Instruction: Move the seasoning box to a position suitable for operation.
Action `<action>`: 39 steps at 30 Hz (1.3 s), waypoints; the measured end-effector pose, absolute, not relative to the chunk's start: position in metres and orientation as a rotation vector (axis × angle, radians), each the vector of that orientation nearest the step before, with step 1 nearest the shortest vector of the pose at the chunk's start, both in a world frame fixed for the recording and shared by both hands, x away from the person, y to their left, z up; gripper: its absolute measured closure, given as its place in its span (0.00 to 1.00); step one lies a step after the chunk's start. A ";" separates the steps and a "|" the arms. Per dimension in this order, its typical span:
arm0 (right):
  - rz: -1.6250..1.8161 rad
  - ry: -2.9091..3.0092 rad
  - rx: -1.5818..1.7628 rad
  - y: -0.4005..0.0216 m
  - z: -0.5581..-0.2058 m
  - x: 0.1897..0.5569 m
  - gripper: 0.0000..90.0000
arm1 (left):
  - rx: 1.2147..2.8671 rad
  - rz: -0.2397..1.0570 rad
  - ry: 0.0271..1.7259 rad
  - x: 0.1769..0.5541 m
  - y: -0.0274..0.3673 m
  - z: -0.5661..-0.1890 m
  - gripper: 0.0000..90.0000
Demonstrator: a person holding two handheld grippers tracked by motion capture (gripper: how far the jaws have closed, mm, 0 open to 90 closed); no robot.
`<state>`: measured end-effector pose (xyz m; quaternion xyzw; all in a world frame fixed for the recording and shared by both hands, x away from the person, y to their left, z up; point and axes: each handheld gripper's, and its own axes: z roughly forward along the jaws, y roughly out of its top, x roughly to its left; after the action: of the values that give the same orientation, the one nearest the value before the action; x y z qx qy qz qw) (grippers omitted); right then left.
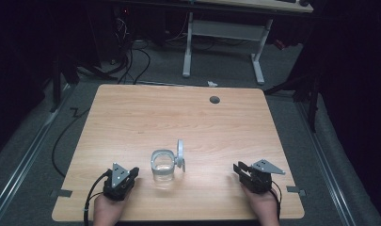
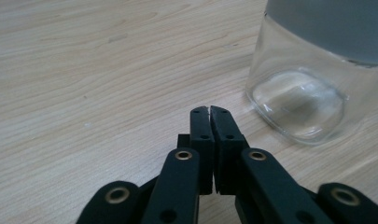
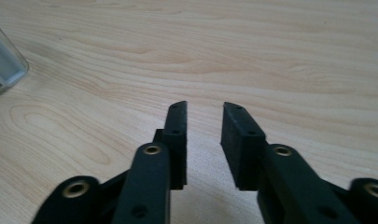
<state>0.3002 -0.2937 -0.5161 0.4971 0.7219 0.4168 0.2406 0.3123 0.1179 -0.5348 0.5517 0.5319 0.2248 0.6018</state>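
The glass jar (image 1: 162,165) is seen standing near the front of the surface (image 1: 131,117) with its lid (image 1: 180,154) swung up, untouched, between the clenched left gripper (image 1: 132,172) and the released right gripper (image 1: 238,168), so handling is judged not yet begun.

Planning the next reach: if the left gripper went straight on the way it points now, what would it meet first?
Probably nothing at first. The left gripper, jaws shut, aims just left of the glass jar, along bare table. The jar sits close on its right and might be grazed; depth is unclear.
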 end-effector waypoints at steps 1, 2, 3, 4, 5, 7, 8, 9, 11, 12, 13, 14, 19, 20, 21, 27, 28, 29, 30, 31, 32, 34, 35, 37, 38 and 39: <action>1.140 1.975 1.360 -0.294 -0.516 0.300 0.82 | 1.273 0.520 1.229 0.312 0.116 -0.534 1.00; 1.133 1.970 1.354 -0.294 -0.516 0.300 0.84 | 1.272 0.516 1.227 0.312 0.115 -0.534 1.00; 1.134 1.967 1.358 -0.294 -0.518 0.300 0.86 | 1.275 0.513 1.225 0.311 0.113 -0.533 1.00; 1.131 1.970 1.369 -0.293 -0.519 0.300 0.87 | 1.281 0.511 1.219 0.311 0.111 -0.534 1.00; 1.127 1.980 1.361 -0.292 -0.520 0.300 0.88 | 1.286 0.511 1.217 0.310 0.111 -0.534 1.00; 1.121 1.982 1.352 -0.290 -0.520 0.299 0.91 | 1.287 0.505 1.217 0.310 0.109 -0.534 1.00; 1.127 1.981 1.365 -0.290 -0.520 0.298 0.93 | 1.284 0.498 1.222 0.311 0.108 -0.534 1.00; 1.133 1.985 1.364 -0.290 -0.520 0.298 0.97 | 1.279 0.495 1.225 0.311 0.108 -0.534 1.00; 1.127 2.005 1.352 -0.288 -0.521 0.299 1.00 | 1.278 0.489 1.228 0.312 0.106 -0.535 1.00; 1.121 2.017 1.349 -0.287 -0.521 0.299 1.00 | 1.278 0.485 1.226 0.312 0.104 -0.534 1.00; 1.119 2.025 1.342 -0.285 -0.521 0.299 1.00 | 1.280 0.485 1.225 0.312 0.103 -0.534 1.00; 1.118 2.028 1.343 -0.284 -0.522 0.299 1.00 | 1.279 0.483 1.222 0.312 0.101 -0.534 1.00; 1.101 2.050 1.330 -0.278 -0.525 0.299 1.00 | 1.292 0.477 1.207 0.311 0.092 -0.533 1.00; 1.100 2.053 1.325 -0.277 -0.525 0.299 1.00 | 1.294 0.475 1.205 0.310 0.091 -0.534 1.00; 1.102 2.053 1.329 -0.277 -0.525 0.299 1.00 | 1.292 0.472 1.203 0.310 0.090 -0.534 1.00; 1.103 2.056 1.321 -0.277 -0.526 0.300 1.00 | 1.301 0.455 1.192 0.307 0.084 -0.534 1.00; 1.104 2.054 1.322 -0.277 -0.526 0.300 1.00 | 1.305 0.451 1.188 0.306 0.083 -0.534 1.00; 1.103 2.052 1.328 -0.277 -0.526 0.300 1.00 | 1.303 0.450 1.190 0.304 0.081 -0.534 1.00; 1.101 2.051 1.330 -0.277 -0.526 0.300 1.00 | 1.307 0.443 1.186 0.302 0.080 -0.534 1.00; 1.101 2.049 1.331 -0.277 -0.526 0.300 1.00 | 1.311 0.439 1.184 0.300 0.079 -0.534 1.00; 1.102 2.045 1.335 -0.277 -0.526 0.300 1.00 | 1.310 0.438 1.181 0.299 0.076 -0.534 1.00; 1.103 2.046 1.336 -0.277 -0.526 0.300 1.00 | 1.319 0.425 1.173 0.295 0.072 -0.533 1.00; 1.101 2.048 1.335 -0.276 -0.526 0.300 1.00 | 1.319 0.420 1.170 0.294 0.070 -0.533 1.00; 1.102 2.044 1.341 -0.276 -0.526 0.300 1.00 | 1.330 0.408 1.161 0.291 0.066 -0.532 1.00; 1.102 2.044 1.337 -0.277 -0.526 0.300 1.00 | 1.333 0.403 1.155 0.290 0.063 -0.532 1.00; 1.103 2.043 1.340 -0.277 -0.526 0.300 1.00 | 1.338 0.397 1.150 0.288 0.061 -0.532 1.00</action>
<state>0.2998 -0.2769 -0.5258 0.4868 0.7419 0.4007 0.2283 0.2883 0.0609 -0.5322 0.5814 0.4997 0.1726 0.6184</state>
